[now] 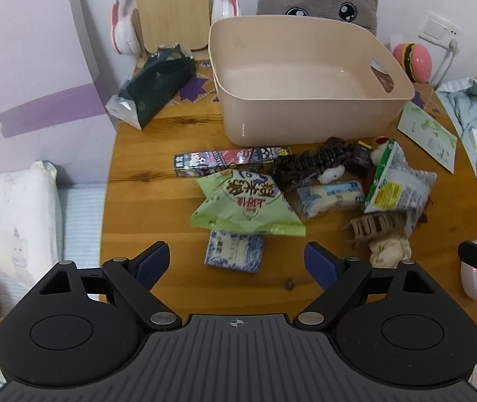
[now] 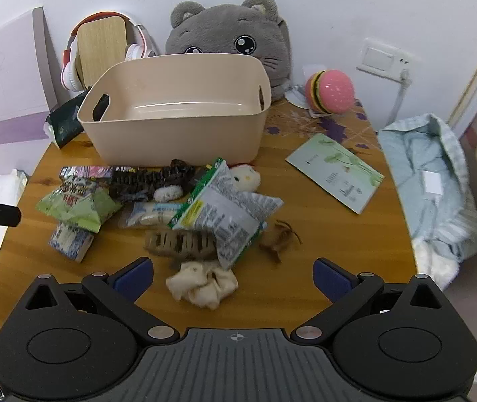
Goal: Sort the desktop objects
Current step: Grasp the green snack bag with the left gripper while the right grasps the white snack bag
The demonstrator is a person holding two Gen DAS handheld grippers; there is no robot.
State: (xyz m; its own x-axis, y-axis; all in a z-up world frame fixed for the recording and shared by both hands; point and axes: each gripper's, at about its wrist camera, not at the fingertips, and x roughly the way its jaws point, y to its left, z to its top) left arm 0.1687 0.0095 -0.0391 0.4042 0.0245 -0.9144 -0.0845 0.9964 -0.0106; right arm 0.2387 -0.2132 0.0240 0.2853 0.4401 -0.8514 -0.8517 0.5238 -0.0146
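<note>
The beige bin (image 2: 174,114) stands empty at the back of the wooden table (image 2: 322,251), and it serves as the anchor for everything else. In front of its left corner lie a long printed box (image 1: 228,160), a green snack bag (image 1: 245,204) and, nearer still, a small blue-and-white packet (image 1: 235,251). The left gripper (image 1: 236,261) hangs just short of that packet, fingers spread wide and holding nothing. In front of the bin's middle sit a dark brown hair claw (image 2: 151,181), a white wrapped bar (image 2: 151,216) and a green-edged foil pouch (image 2: 225,214), with a tan hair claw (image 2: 178,243) partly tucked beneath the pouch. Closest of all is a cream scrunchie (image 2: 203,286), between the released fingers of the right gripper (image 2: 233,276). Judging by position, each gripper should take its nearest loose item: close squarely on the packet's short edges, pinch the scrunchie at its bulk, then lift clear of the pile before carrying to the bin.
</note>
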